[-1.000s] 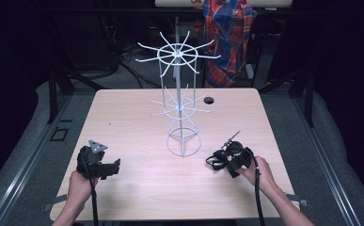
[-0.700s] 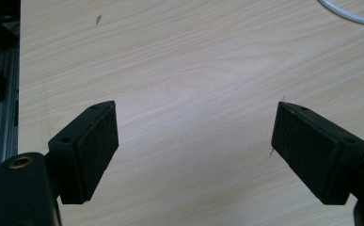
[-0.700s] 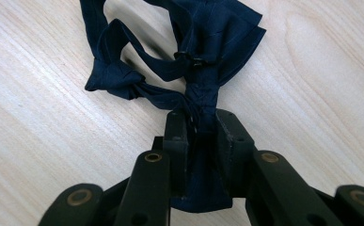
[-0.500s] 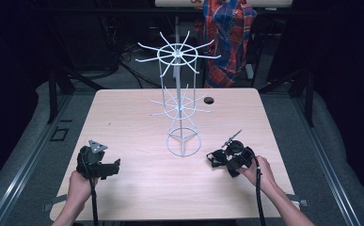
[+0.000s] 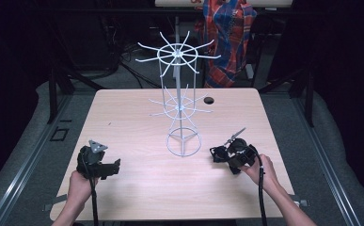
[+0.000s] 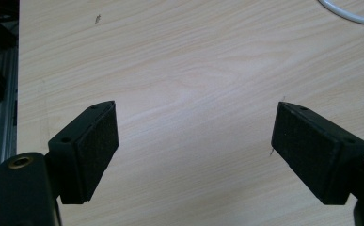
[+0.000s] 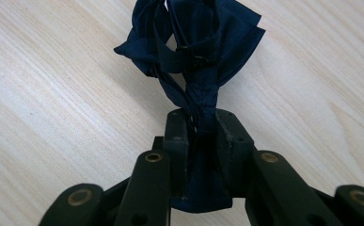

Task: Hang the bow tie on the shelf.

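A dark navy folded cloth piece, shaped like a bow tie (image 7: 193, 42), lies on the wooden table (image 5: 137, 188). My right gripper (image 7: 202, 117) is shut on its narrow end. In the high view that gripper (image 5: 224, 154) sits at the table's right front and points left, with the navy cloth (image 5: 217, 153) at its tips. A white wire rack (image 5: 179, 113) with two tiers of radiating hooks stands mid-table, just left of the cloth. My left gripper (image 5: 114, 165) rests at the left front. Its jaws (image 6: 196, 122) stand wide open over bare wood, holding nothing.
The rack's round base ring (image 5: 184, 143) rests between the two grippers, and an arc of it (image 6: 349, 14) shows at the top right of the left gripper view. A dark cable hole (image 5: 209, 100) lies at the far edge. A person in a plaid shirt (image 5: 229, 33) stands behind the table.
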